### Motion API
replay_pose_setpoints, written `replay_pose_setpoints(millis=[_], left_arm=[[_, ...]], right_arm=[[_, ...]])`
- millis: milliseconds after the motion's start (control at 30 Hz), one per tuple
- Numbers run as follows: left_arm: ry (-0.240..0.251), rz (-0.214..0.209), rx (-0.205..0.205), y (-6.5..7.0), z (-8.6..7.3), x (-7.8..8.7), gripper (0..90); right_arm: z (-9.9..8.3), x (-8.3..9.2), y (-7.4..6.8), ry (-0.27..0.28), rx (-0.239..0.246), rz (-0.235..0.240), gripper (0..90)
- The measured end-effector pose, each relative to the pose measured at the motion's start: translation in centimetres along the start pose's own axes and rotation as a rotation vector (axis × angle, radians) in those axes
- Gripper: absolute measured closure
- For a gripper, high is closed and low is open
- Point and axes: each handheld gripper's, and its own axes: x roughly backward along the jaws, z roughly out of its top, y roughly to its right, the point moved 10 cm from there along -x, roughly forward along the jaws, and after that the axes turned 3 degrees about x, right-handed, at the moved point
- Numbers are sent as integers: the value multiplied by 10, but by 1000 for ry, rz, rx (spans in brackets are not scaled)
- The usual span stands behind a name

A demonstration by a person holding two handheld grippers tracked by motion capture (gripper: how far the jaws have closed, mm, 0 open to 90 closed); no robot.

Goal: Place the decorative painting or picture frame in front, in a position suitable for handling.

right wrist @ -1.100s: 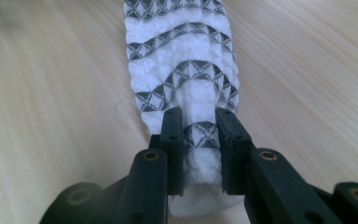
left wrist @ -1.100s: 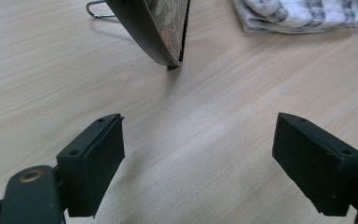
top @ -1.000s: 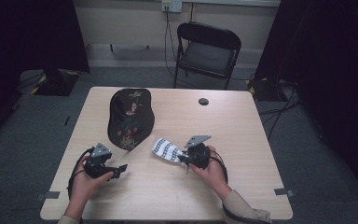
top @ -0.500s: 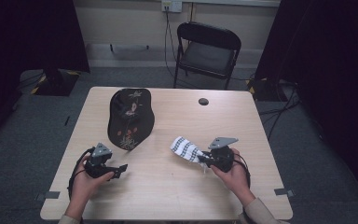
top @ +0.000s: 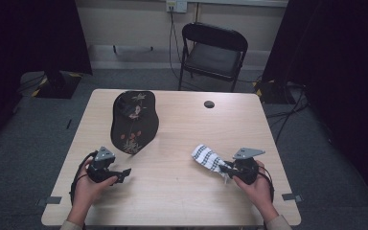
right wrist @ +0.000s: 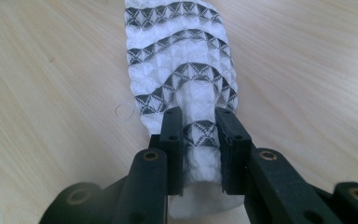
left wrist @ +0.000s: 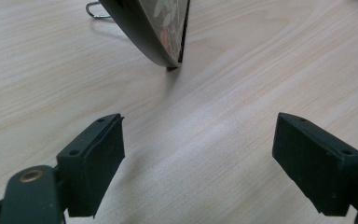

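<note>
So the right gripper is clamping down on one end of a white knitted sock with black diamond-patterned stripes, and you can see it best in the right gripper view: the sock is bunching up between the jaws while the rest is lying flat on the light wooden bench, on the person's right side near the front edge. I'm guessing this thing is handling like any soft fabric: super light, floppy, not slippery thanks to the textured knit, and nothing fragile about it. Pinching an end like this is looking like the sensible spot, since the free part is just going to drape or drag along.

The left gripper is sitting with its jaws wide apart over bare bench, holding nothing, pointing toward a black floral-print cap lying further back.
</note>
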Motion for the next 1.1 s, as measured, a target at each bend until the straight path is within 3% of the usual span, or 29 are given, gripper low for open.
replay_pose_setpoints(millis=[167, 367, 600, 733, 833, 867, 1100], left_arm=[[-1, 0, -2, 0, 0, -1, 166], [-2, 2, 13, -2, 1, 0, 166], [-10, -7, 36, -2, 1, 1, 168], [-15, -6, 51, -5, 2, 4, 169], [-11, -8, 70, -4, 3, 6, 169], [-9, -9, 74, -4, 4, 6, 170], [-17, -17, 96, -4, 8, 9, 173]], right_arm=[[-17, 4, 2, -24, -6, -21, 748], [-20, 11, 8, -38, -17, -47, 741], [-23, 13, 7, -39, -20, -43, 699], [-23, 14, 7, -23, -38, -26, 563], [-22, 14, 8, -16, -45, -25, 518], [-21, 15, 7, -5, -47, -22, 455], [-18, 15, 10, 9, -68, -18, 329]])
